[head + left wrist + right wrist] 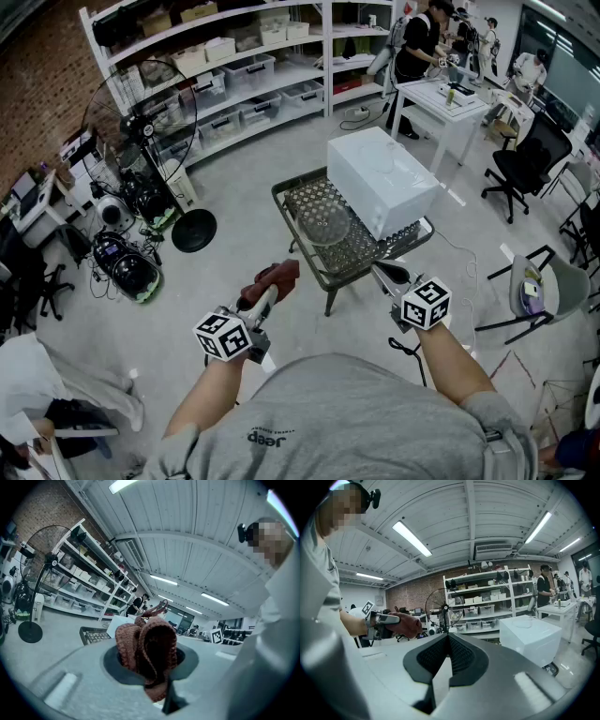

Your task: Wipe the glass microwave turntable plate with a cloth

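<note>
The clear glass turntable plate (322, 223) lies flat on a low mesh-topped table (375, 251), left of a white microwave (382, 180). My left gripper (271, 285) is held short of the table's near left corner, shut on a bunched reddish-brown knitted cloth (270, 278); in the left gripper view the cloth (147, 649) fills the jaws. My right gripper (388, 275) hovers at the table's near edge with its jaws closed on nothing (449, 657). The right gripper view shows the microwave (529, 633) and the cloth in the left gripper (406, 624).
A standing fan (150, 122) and white shelving with bins (234, 75) stand to the left and behind. Cables and gear (127, 267) clutter the floor at left. A white desk (441, 98) with people is behind; office chairs (525, 155) sit at right.
</note>
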Tool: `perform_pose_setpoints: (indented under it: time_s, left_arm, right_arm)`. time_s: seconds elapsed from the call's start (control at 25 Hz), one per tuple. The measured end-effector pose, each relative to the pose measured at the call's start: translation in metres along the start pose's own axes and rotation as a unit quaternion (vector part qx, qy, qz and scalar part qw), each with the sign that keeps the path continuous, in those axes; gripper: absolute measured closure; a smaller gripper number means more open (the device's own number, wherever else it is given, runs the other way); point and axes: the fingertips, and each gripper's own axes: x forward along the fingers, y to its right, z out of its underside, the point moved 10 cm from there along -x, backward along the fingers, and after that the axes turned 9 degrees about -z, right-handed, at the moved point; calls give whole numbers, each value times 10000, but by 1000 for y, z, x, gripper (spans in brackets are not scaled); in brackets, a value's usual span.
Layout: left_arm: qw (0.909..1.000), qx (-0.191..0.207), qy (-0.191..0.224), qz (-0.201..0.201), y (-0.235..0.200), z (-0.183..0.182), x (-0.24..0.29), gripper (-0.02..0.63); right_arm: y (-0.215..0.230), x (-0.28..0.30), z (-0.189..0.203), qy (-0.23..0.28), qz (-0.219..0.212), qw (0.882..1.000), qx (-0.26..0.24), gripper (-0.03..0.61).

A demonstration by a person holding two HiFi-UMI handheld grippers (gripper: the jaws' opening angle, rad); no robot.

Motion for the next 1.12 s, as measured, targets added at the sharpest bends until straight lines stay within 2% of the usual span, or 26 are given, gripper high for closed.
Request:
perform_pose_setpoints:
  time_s: [0.6, 1.12]
  left_arm:
    - [10000, 37, -11, -42, 12, -1, 16, 549]
    - [9986, 105, 278, -439, 77, 8, 47, 549]
  right_arm:
    - [16, -6, -4, -11, -135, 9999, 55, 571]
    - [64, -50, -18, 110, -460, 9988, -91, 569]
